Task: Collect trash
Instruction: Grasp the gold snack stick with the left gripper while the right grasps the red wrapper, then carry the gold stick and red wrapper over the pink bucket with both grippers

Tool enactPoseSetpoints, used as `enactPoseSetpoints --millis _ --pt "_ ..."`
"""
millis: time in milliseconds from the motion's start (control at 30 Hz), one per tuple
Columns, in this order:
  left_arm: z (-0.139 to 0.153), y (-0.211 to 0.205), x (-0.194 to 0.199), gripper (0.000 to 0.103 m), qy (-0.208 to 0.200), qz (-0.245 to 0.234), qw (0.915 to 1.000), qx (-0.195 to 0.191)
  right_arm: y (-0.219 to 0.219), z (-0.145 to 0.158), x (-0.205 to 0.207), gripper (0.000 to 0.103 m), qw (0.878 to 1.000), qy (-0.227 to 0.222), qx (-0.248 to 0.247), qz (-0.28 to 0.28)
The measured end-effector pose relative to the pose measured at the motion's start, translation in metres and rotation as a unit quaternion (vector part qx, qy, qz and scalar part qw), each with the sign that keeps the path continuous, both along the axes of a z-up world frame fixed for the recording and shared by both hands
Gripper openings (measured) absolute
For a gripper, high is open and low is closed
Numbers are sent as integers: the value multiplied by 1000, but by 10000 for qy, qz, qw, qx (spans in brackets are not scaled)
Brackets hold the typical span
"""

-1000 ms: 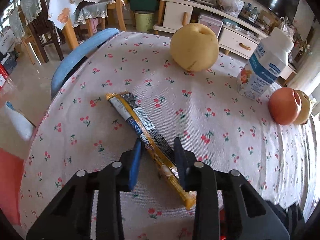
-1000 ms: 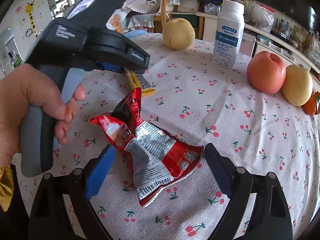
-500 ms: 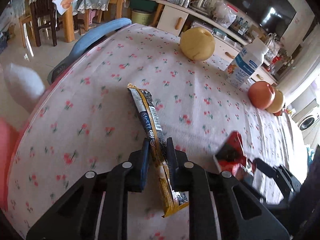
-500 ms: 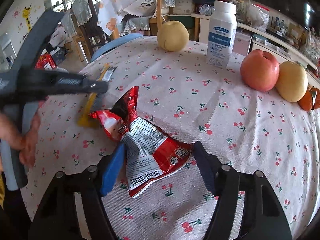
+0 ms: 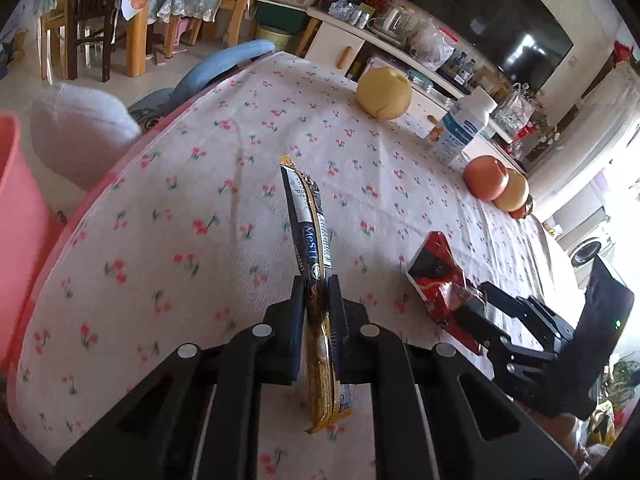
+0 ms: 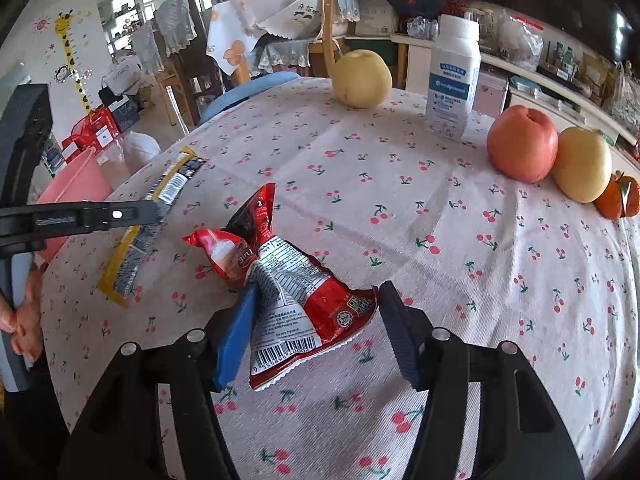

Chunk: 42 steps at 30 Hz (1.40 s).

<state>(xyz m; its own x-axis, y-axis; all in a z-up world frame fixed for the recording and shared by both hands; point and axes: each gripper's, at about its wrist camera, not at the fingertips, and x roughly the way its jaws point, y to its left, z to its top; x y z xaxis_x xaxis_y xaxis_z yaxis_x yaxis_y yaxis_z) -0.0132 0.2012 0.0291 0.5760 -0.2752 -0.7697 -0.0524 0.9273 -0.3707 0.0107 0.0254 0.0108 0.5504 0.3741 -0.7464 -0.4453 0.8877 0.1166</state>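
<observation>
My left gripper [image 5: 317, 300] is shut on a long yellow and black stick wrapper [image 5: 310, 232] and holds it above the cherry-print tablecloth [image 5: 200, 240]; the wrapper [image 6: 160, 208] and the left gripper's fingers [image 6: 116, 214] also show in the right wrist view. My right gripper [image 6: 316, 320] is open, its fingers on either side of a crumpled red snack wrapper [image 6: 288, 280] that lies on the table. The red wrapper [image 5: 440, 280] and the right gripper [image 5: 484, 304] show at the right of the left wrist view.
A pink bin [image 5: 20, 208] stands beside the table's left edge, also in the right wrist view [image 6: 76, 184]. On the table are a yellow pear [image 6: 362, 78], a white bottle [image 6: 452, 76], a red apple [image 6: 522, 148], another pear [image 6: 582, 170] and an orange fruit [image 6: 618, 196]. A blue chair [image 5: 224, 68] stands behind.
My left gripper closed on the stick wrapper and lifted it off the table, pulling back to the left. My right gripper moved forward around the red wrapper and narrowed its opening.
</observation>
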Motion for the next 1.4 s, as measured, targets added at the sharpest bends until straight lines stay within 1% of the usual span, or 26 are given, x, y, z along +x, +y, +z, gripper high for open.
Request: enactPoseSetpoints --millis 133,200,267,300,333,367,400,433,467,533,600,633,667,700,767,833,900,1033,1100,1200,1267,1367,1400 --pt "-2 7 -16 13 -15 -63 9999 -93 5 1 -10 61 10000 -6 -20 35" --pt "-2 8 -21 13 2 -148 9999 -13 7 2 -15 61 10000 19 15 59" --pt "-5 5 -22 13 105 -259 9994 185 10 2 -19 60 9999 43 50 79" --pt "-5 1 -22 13 126 -355 9987 356 12 2 -22 60 9999 53 53 90" --pt "-6 -4 -22 19 127 -434 9971 614 13 2 -24 60 9999 68 43 97" --pt "-7 -7 -23 32 140 -479 9955 809 15 2 -26 60 9999 86 33 101" --pt "-8 -11 -23 40 141 -502 9931 1046 16 2 -28 60 9999 103 25 99" --pt "-8 -15 -23 50 131 -521 9905 1266 19 3 -31 60 9999 122 2 87" --pt "-9 -20 -23 53 116 -556 9865 1539 20 3 -33 60 9999 141 -16 80" --pt "-14 -29 -21 54 107 -622 9793 1921 23 3 -36 61 9998 204 -66 53" --pt "-14 -32 -21 54 17 -584 9758 2106 26 3 -38 64 9996 245 -144 9" --pt "-14 -33 -20 51 -12 -559 9754 2131 28 4 -39 65 9995 239 -210 15" --pt "-14 -34 -20 40 -33 -564 9765 2081 31 4 -41 65 9994 195 -266 46" --pt "-14 -35 -20 35 -64 -584 9779 2009 33 3 -42 66 9994 147 -300 107" --pt "-13 -40 -21 27 -118 -599 9755 2112 38 1 -45 73 9991 79 -314 265" --pt "-14 -40 -22 24 -176 -561 9773 2037 41 -3 -45 76 9988 49 -407 273" --pt "-14 -37 -23 23 -217 -505 9806 1883 44 -6 -44 76 9982 -20 -527 282" --pt "-14 -25 -22 21 -235 -461 9875 1489 44 -7 -40 76 9988 -15 -447 218" --pt "-13 -14 -21 21 -217 -406 9920 1175 44 -7 -40 71 9987 -45 -465 202" --pt "-11 -2 -22 20 -264 -319 9953 880 44 -4 -40 65 9990 -105 -406 136" --pt "-6 5 -23 20 -338 -267 9964 730 44 -3 -40 64 9992 -101 -375 102" --pt "2 18 -26 20 -468 -174 9975 504 45 -1 -43 58 9992 -143 -358 89" --pt "6 22 -28 20 -534 -139 9974 461 46 0 -44 54 9992 -156 -369 79"
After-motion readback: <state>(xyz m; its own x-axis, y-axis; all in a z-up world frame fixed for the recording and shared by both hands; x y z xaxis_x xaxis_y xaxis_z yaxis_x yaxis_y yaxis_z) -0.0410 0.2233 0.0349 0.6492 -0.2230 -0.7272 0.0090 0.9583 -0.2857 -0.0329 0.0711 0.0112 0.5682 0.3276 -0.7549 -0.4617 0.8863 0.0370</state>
